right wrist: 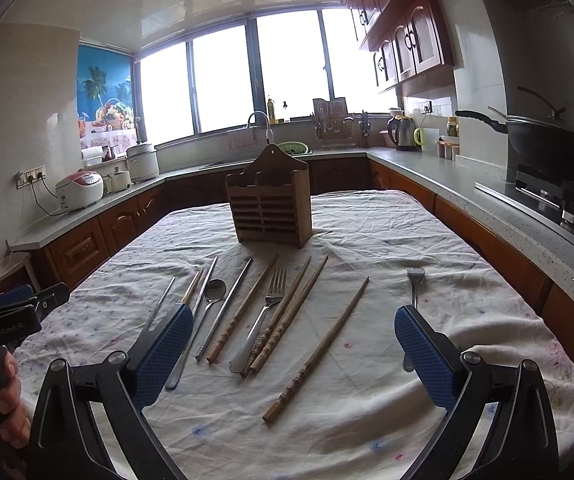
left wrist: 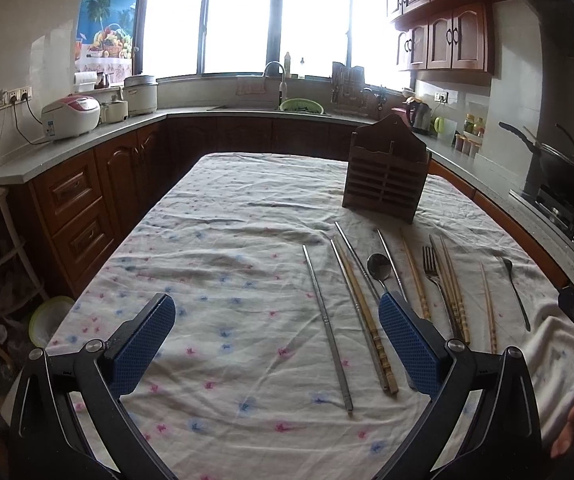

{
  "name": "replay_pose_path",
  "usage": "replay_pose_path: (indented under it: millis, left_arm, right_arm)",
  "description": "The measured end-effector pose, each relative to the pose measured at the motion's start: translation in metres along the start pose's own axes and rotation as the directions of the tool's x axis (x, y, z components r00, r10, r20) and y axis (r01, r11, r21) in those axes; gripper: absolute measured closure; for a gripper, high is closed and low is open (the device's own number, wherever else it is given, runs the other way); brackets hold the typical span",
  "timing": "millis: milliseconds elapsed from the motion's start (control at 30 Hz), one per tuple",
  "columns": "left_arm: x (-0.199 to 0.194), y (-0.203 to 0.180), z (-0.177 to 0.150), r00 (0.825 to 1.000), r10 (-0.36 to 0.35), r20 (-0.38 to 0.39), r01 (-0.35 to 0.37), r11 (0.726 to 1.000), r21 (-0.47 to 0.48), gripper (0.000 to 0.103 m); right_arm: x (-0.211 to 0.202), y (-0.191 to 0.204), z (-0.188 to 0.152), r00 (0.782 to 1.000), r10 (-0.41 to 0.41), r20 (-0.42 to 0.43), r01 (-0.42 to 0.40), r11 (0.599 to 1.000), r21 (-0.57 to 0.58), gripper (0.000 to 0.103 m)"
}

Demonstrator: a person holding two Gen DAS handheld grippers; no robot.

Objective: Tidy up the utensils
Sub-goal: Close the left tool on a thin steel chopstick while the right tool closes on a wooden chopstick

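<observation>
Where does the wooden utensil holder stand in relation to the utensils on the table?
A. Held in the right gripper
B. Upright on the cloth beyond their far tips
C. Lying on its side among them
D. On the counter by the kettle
B: the wooden utensil holder stands upright on the tablecloth, past the far tips of the laid-out chopsticks and fork.

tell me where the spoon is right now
The spoon lies flat on the tablecloth, left of centre in the right wrist view, between two metal chopsticks, in front of the wooden holder.
</observation>
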State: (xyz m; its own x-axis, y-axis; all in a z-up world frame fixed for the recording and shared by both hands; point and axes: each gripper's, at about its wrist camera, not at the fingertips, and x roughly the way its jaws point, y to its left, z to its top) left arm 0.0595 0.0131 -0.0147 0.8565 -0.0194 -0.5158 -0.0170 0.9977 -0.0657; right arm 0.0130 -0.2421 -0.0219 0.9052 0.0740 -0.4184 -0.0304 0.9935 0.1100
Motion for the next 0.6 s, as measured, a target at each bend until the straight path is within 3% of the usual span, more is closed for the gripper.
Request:
replay_pose_path:
  millis: [233, 367, 467, 600]
  left_arm:
    - [0.038, -0.005, 0.025, 0.996, -0.008, -0.092, 0.010, 1.000, 0.018, 0.000]
    - [0.062, -0.011, 0.035, 0.988, -0.026, -0.154, 0.032, 0.999, 0.038, 0.006]
    - [0.079, -0.016, 0.037, 0.981, -0.030, -0.194, 0.040, 0.998, 0.047, 0.007]
    - [0.102, -0.019, 0.040, 0.968, -0.025, -0.249, 0.042, 0.997, 0.063, 0.013]
  right_arm:
    - [0.029, -0.013, 0.012, 0.998, -0.006, -0.070, 0.008, 1.000, 0.027, 0.002]
    - [0.051, -0.021, 0.019, 0.992, -0.012, -0.122, 0.017, 0.999, 0.045, 0.005]
    - [0.069, -0.026, 0.024, 0.987, -0.013, -0.161, 0.024, 0.998, 0.063, 0.011]
    - [0.095, -0.032, 0.032, 0.978, 0.002, -0.209, 0.016, 0.996, 0.084, 0.026]
